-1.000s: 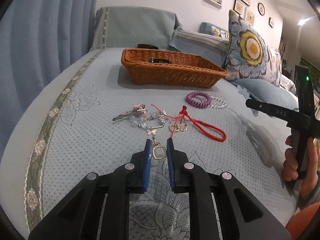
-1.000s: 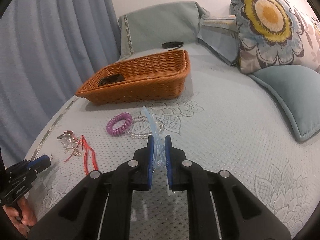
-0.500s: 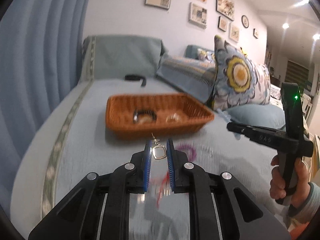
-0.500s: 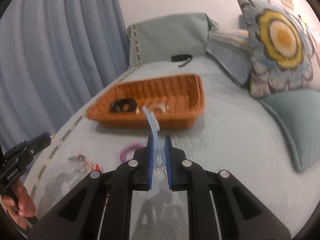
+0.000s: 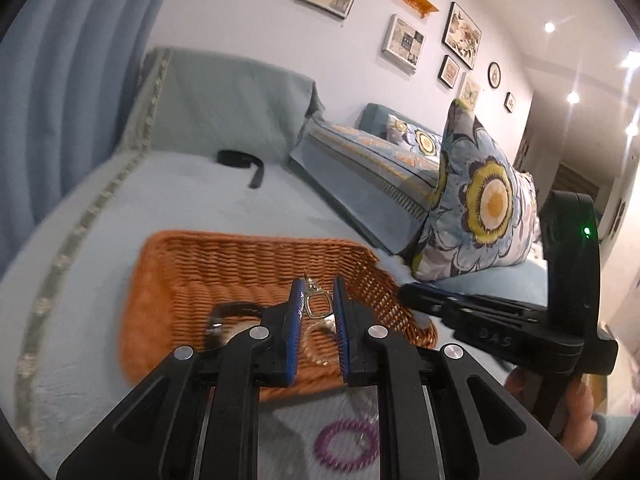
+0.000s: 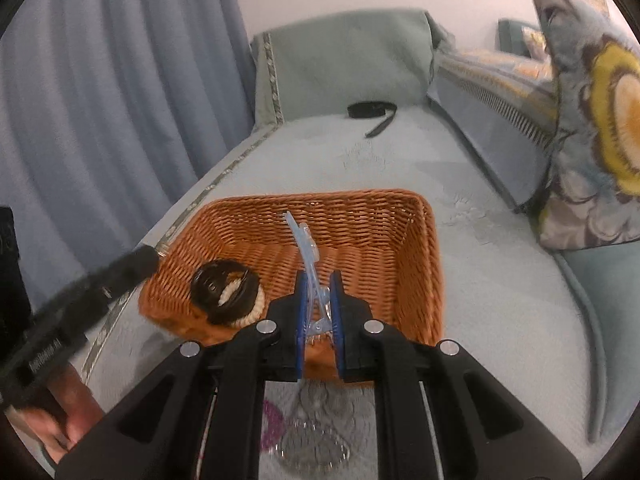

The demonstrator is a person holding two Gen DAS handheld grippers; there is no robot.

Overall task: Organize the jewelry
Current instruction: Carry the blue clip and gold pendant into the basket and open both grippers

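Observation:
My left gripper (image 5: 317, 300) is shut on a gold pendant (image 5: 318, 305) and holds it above the near side of the orange wicker basket (image 5: 240, 264). My right gripper (image 6: 319, 292) is shut on a clear blue hair clip (image 6: 306, 248), also above the basket (image 6: 360, 216). A black and a cream bangle (image 6: 230, 292) lie inside the basket. A purple coil hair tie (image 5: 346, 444) and a clear bead bracelet (image 6: 316, 444) lie on the bed cover in front of the basket.
The basket stands on a pale blue bed cover (image 6: 500, 280). A black strap (image 5: 244, 162) lies far behind it. Floral pillows (image 5: 480, 204) stand at the right and a blue curtain (image 6: 100, 100) hangs at the left. Each gripper shows in the other's view.
Both grippers have lifted from the bed cover and moved forward over the basket, each still holding its item. The red cord and other jewelry have left the view.

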